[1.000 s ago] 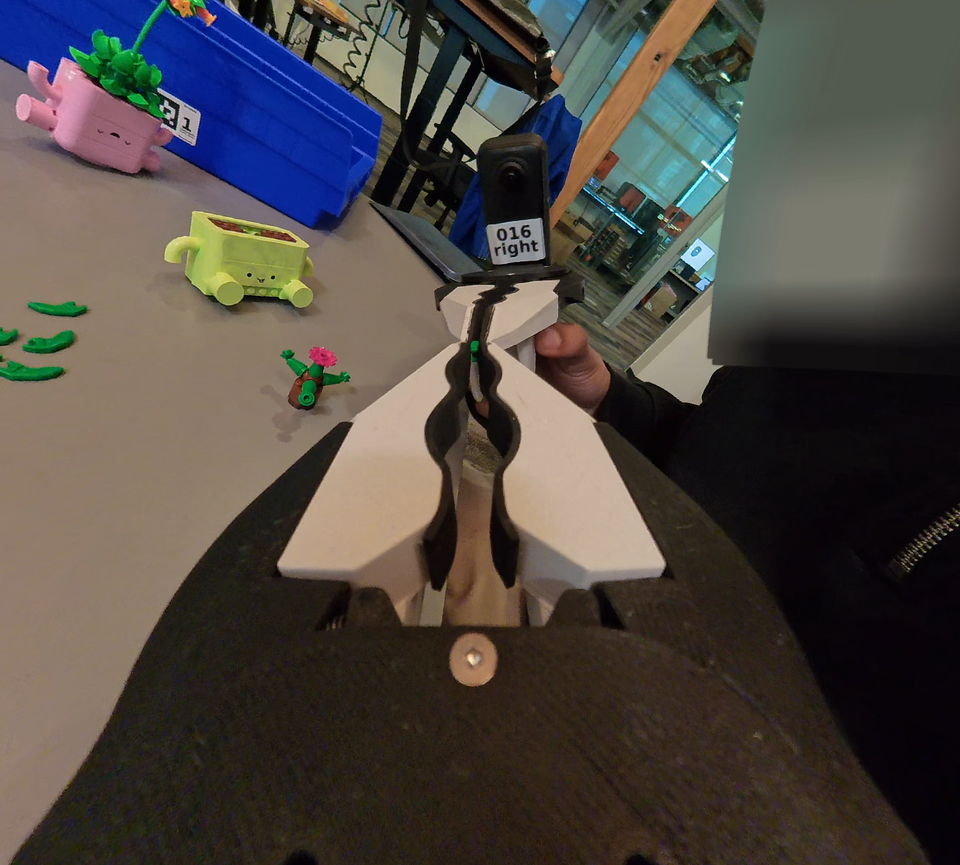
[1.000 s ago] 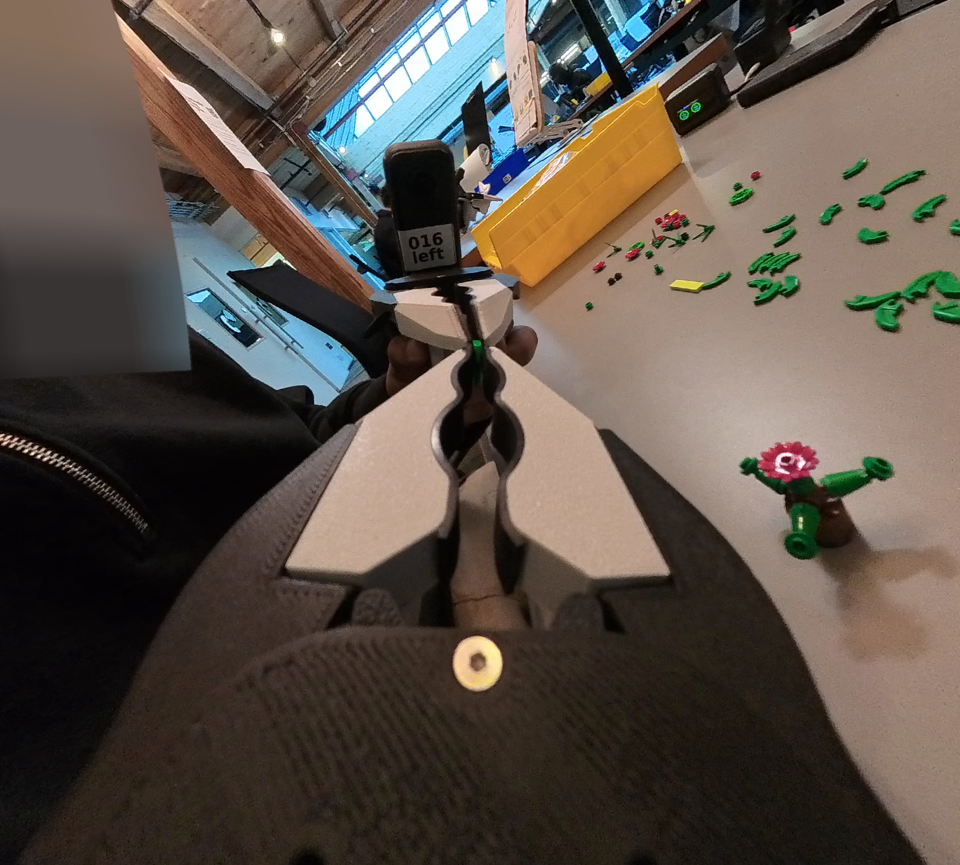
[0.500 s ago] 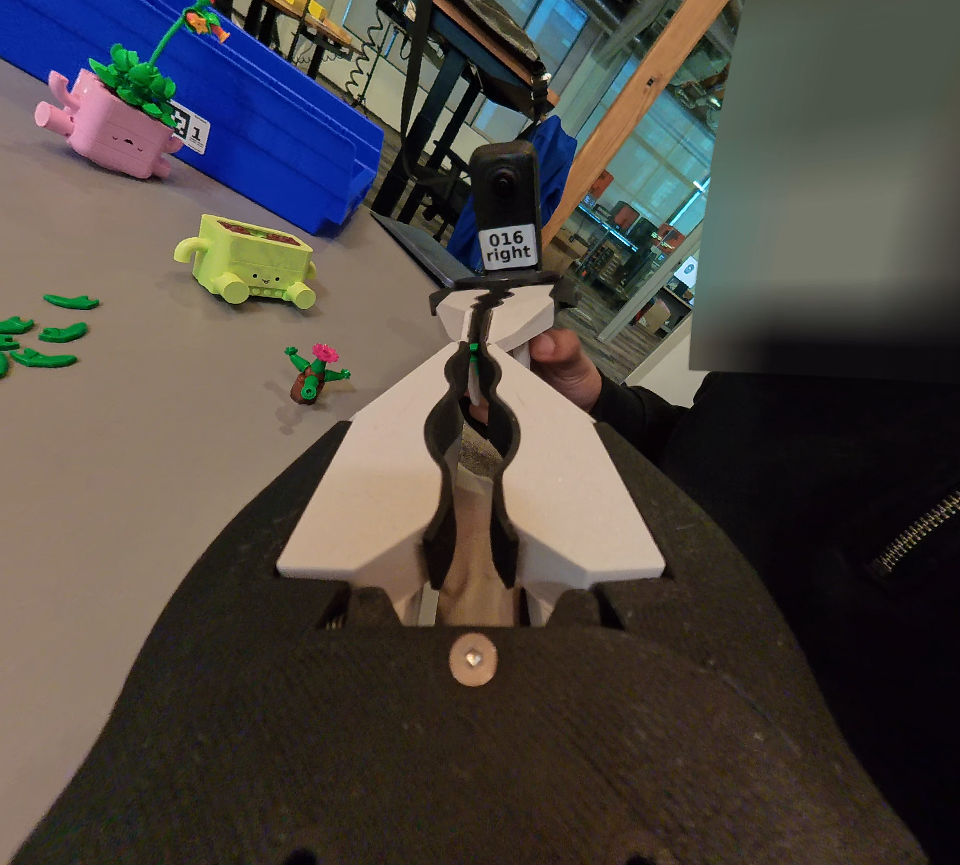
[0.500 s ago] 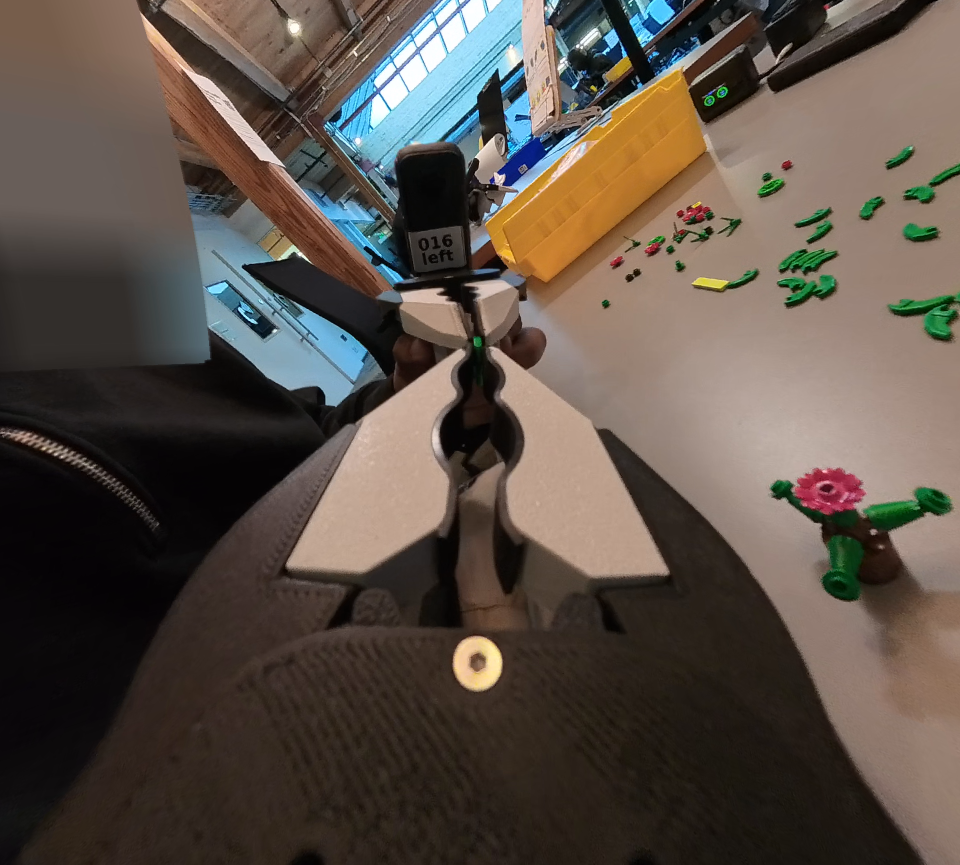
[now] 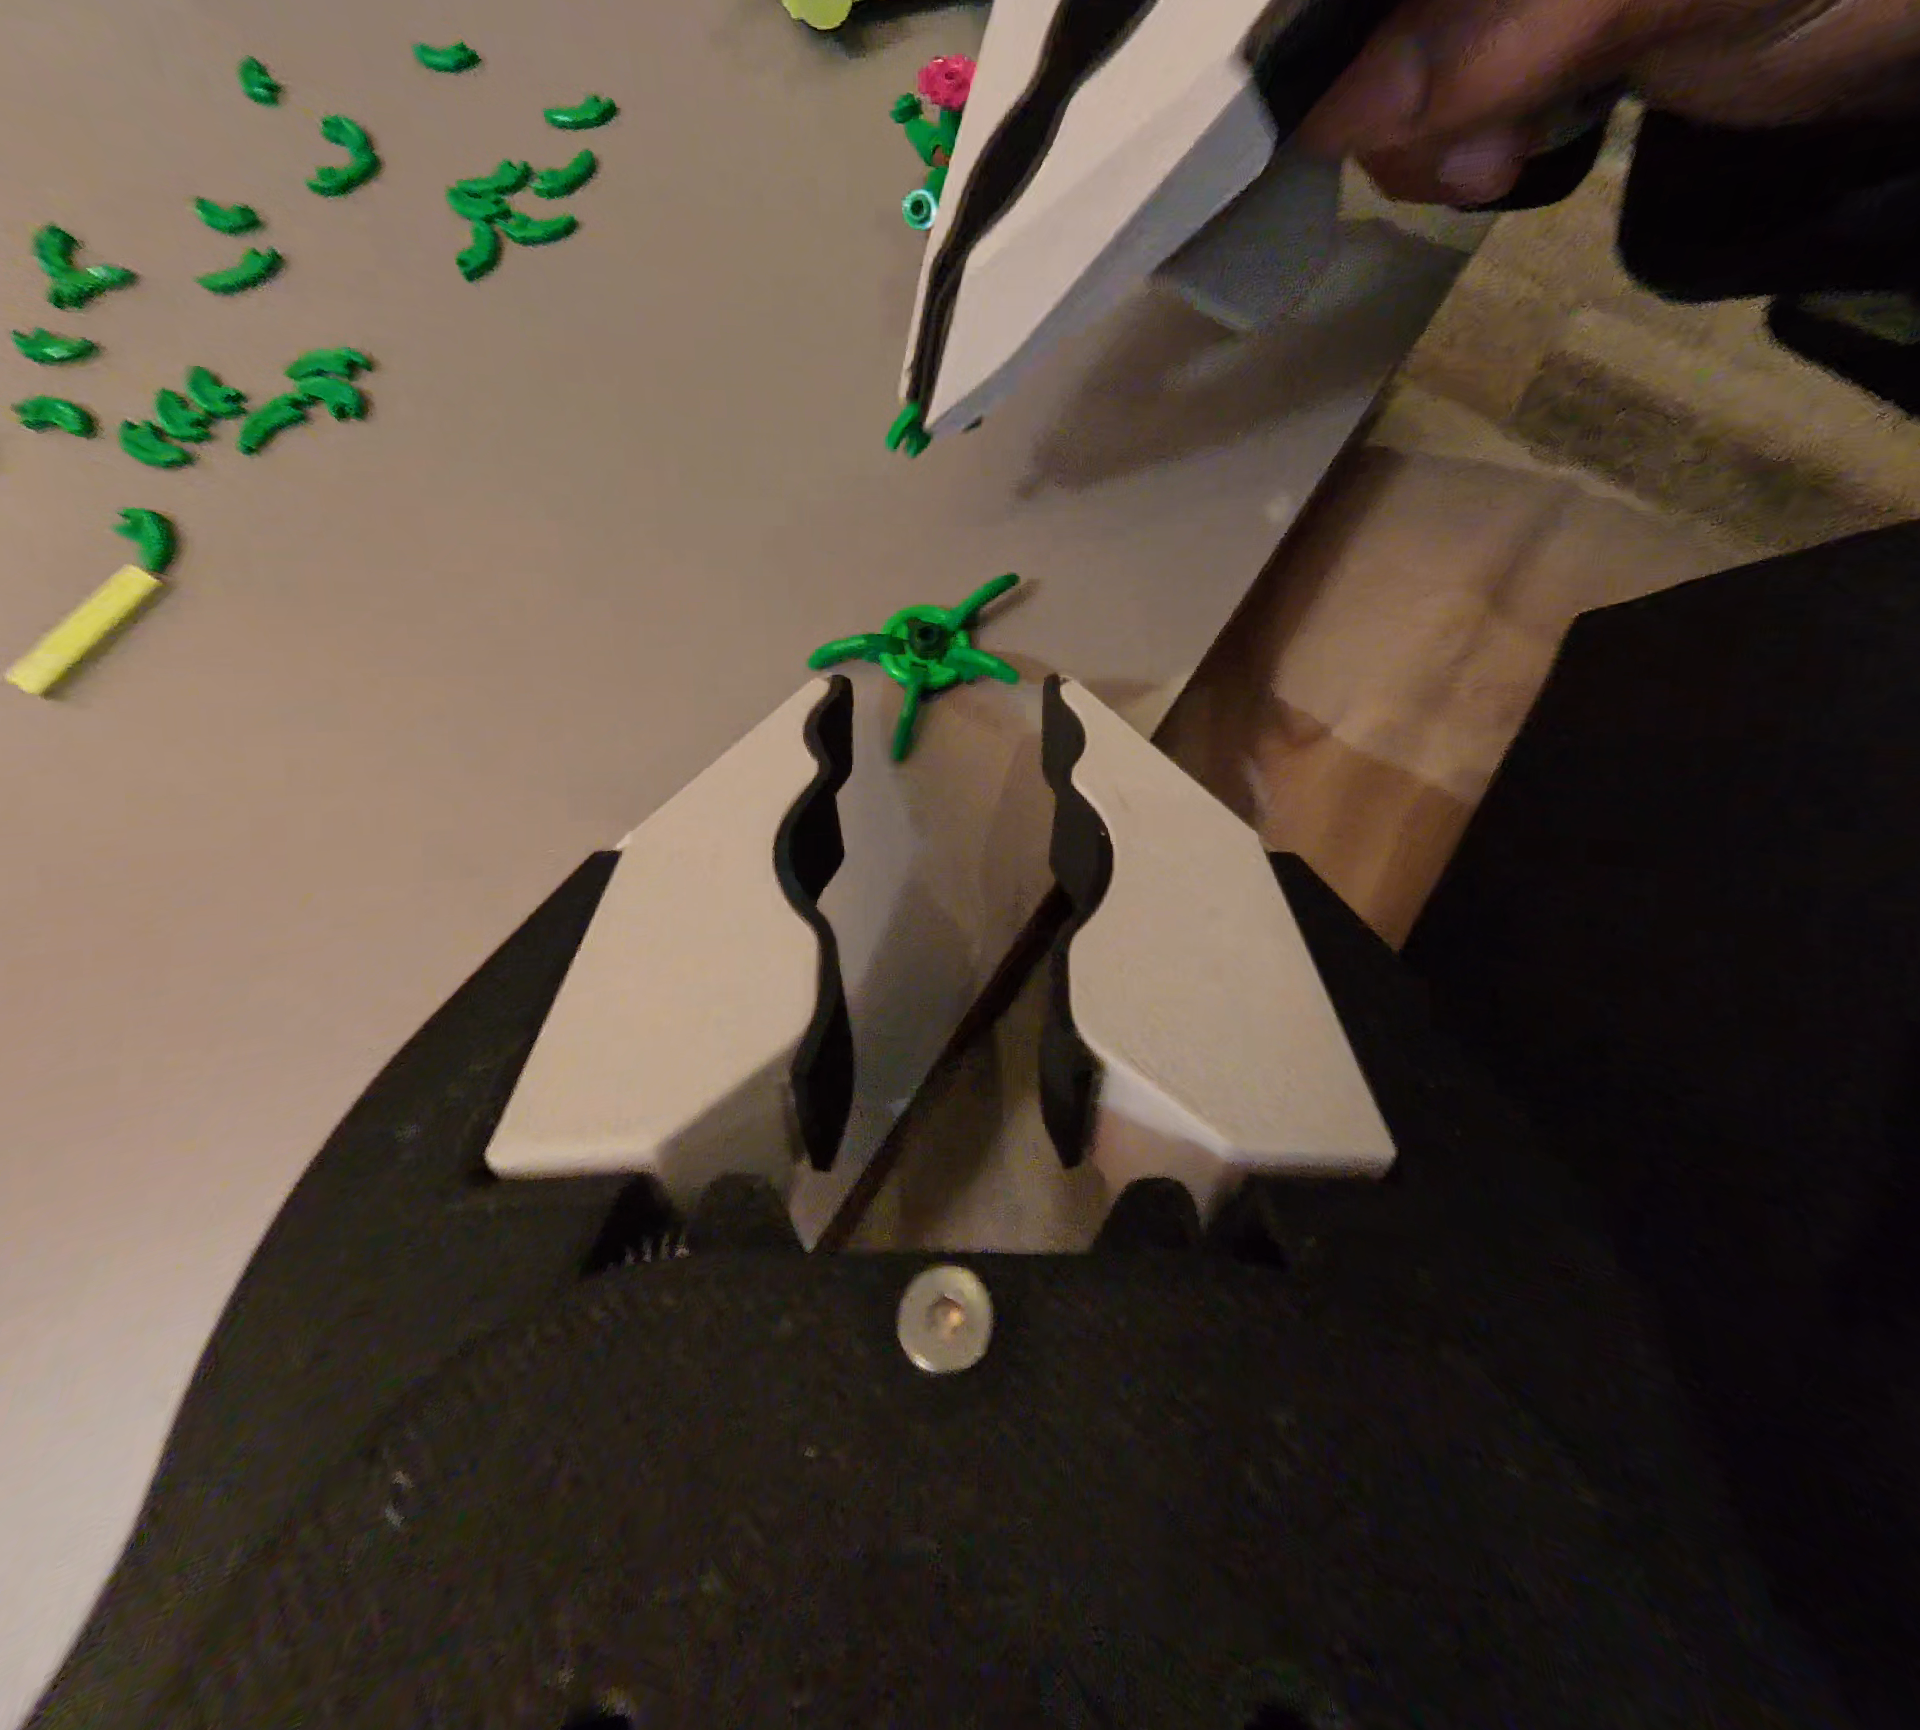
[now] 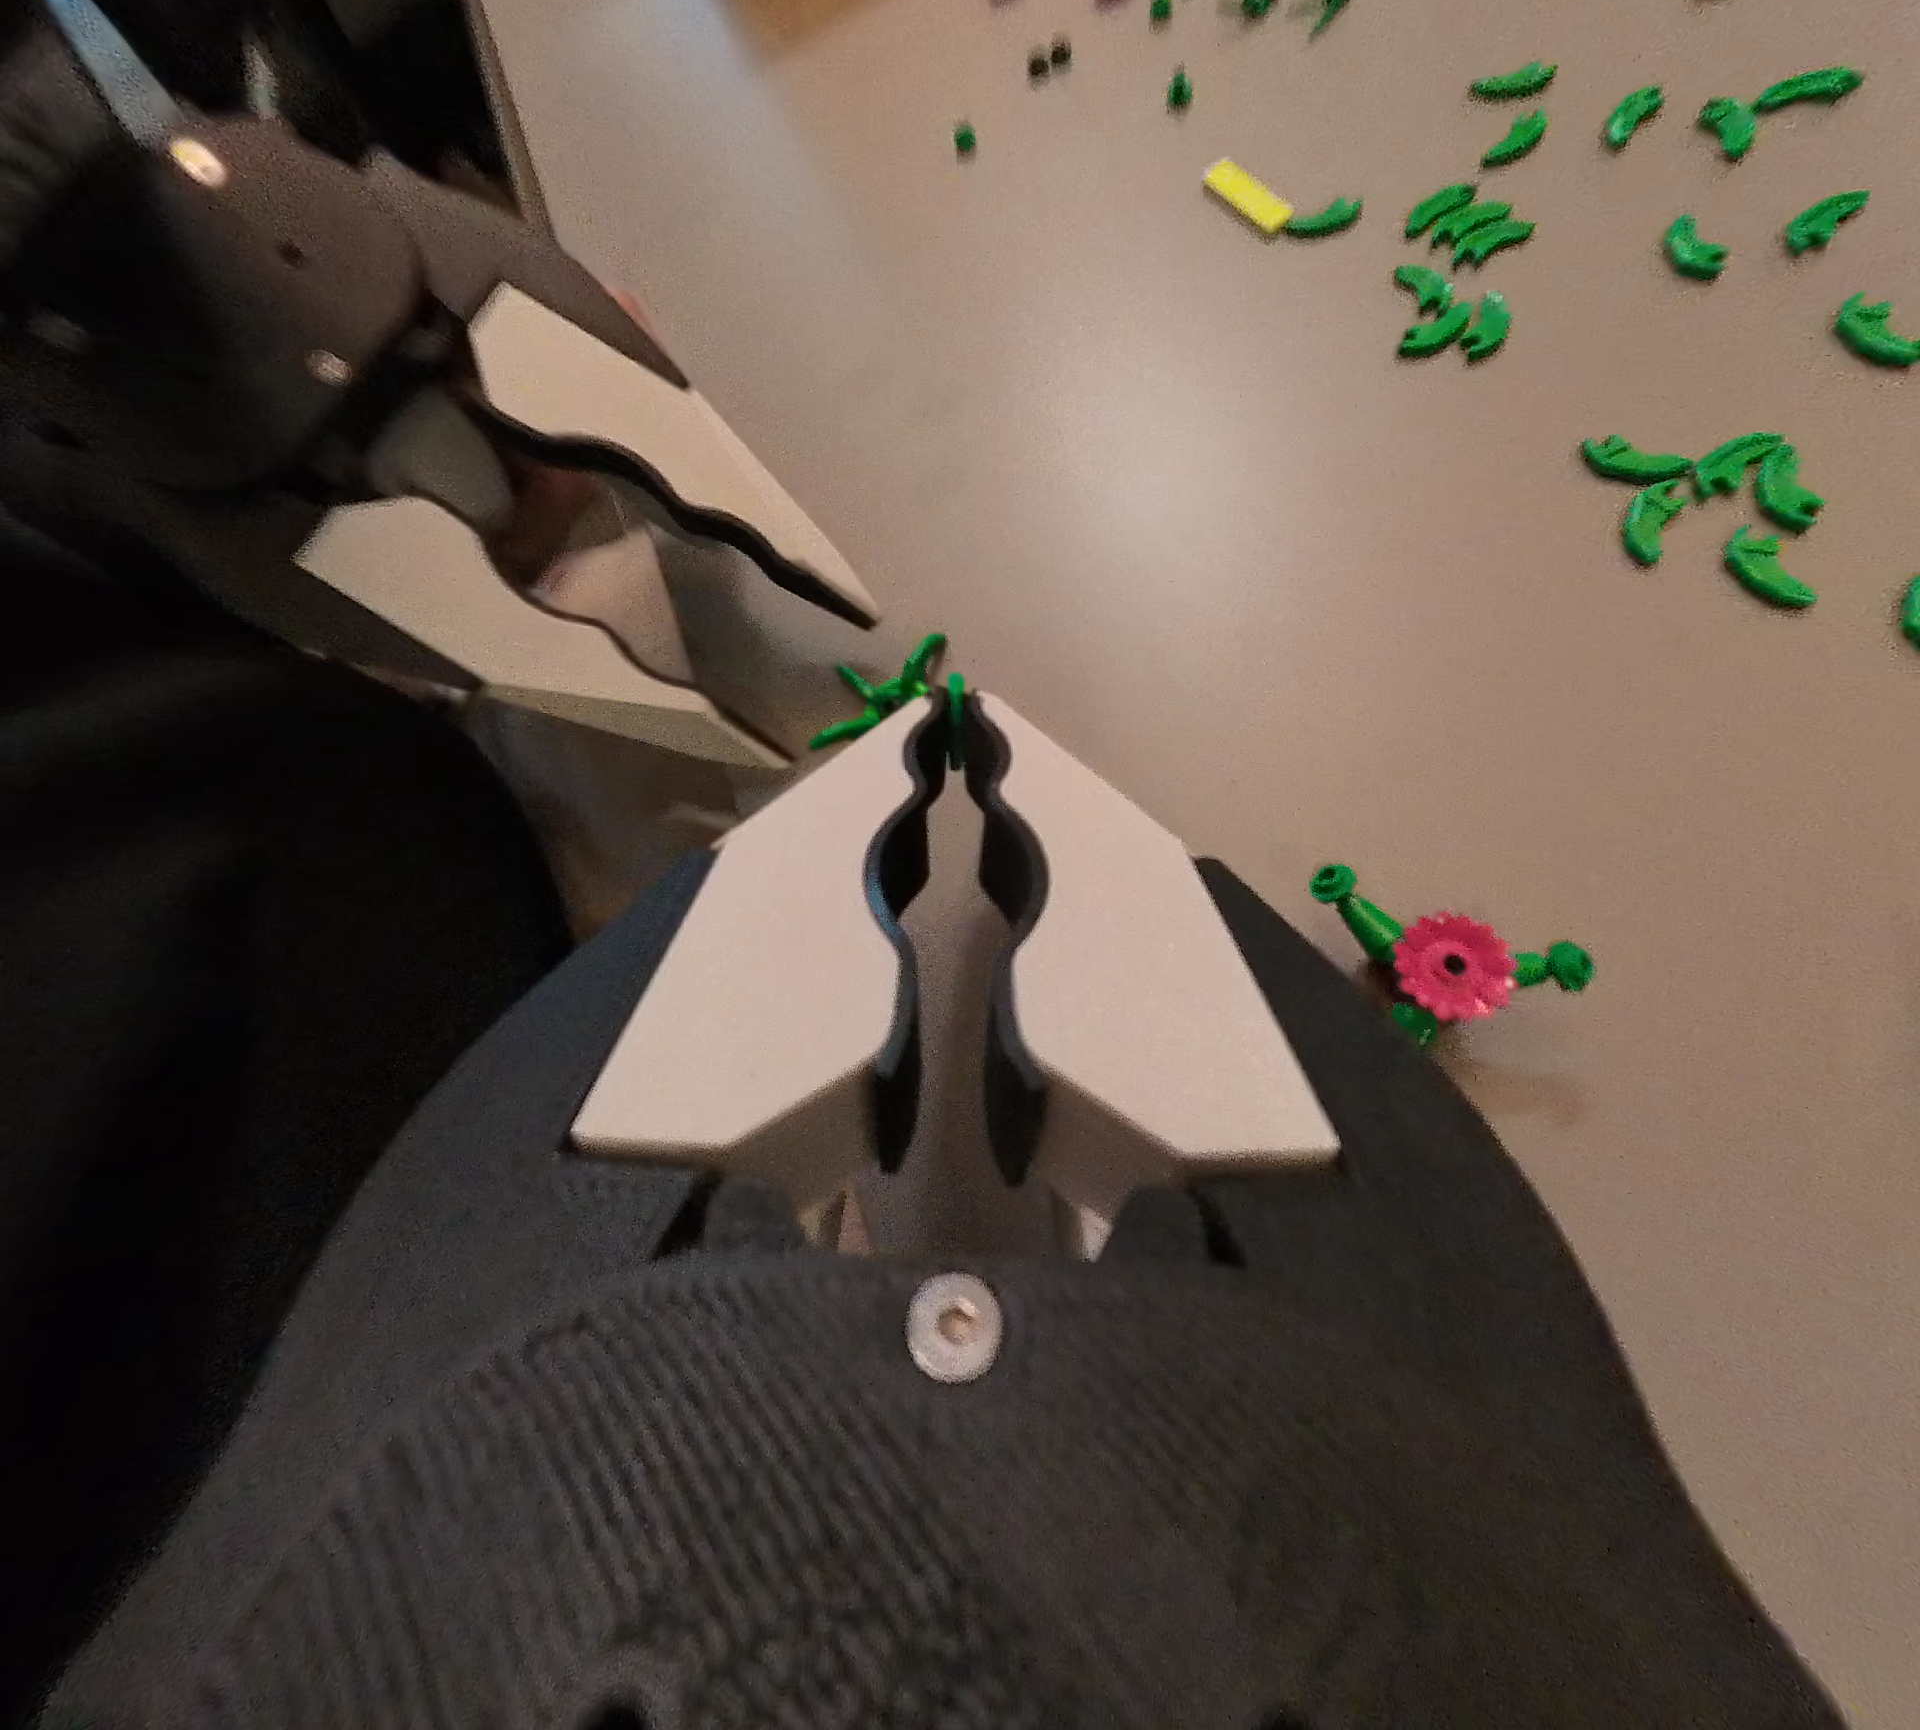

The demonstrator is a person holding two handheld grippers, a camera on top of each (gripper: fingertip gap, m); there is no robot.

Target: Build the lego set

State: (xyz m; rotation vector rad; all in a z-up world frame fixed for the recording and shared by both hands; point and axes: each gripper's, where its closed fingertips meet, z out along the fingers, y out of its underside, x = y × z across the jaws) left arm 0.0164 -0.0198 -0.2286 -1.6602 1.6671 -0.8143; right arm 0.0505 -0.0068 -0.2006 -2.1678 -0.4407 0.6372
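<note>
Left gripper (image 5: 945,693) spread over green sprig (image 5: 920,654) near table edge (image 5: 1226,672), right gripper (image 6: 954,712) pinching seemingly a green stem (image 6: 953,724)

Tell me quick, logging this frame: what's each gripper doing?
Left gripper: open, holding nothing; green spiky leaf piece lies on the table at its fingers.
Right gripper: shut on small green piece.

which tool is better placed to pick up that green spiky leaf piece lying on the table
Left. The left tool is open, its tips just short of the green spiky leaf piece on the table. The right tool is shut on a small green piece, so it is not free.
</note>
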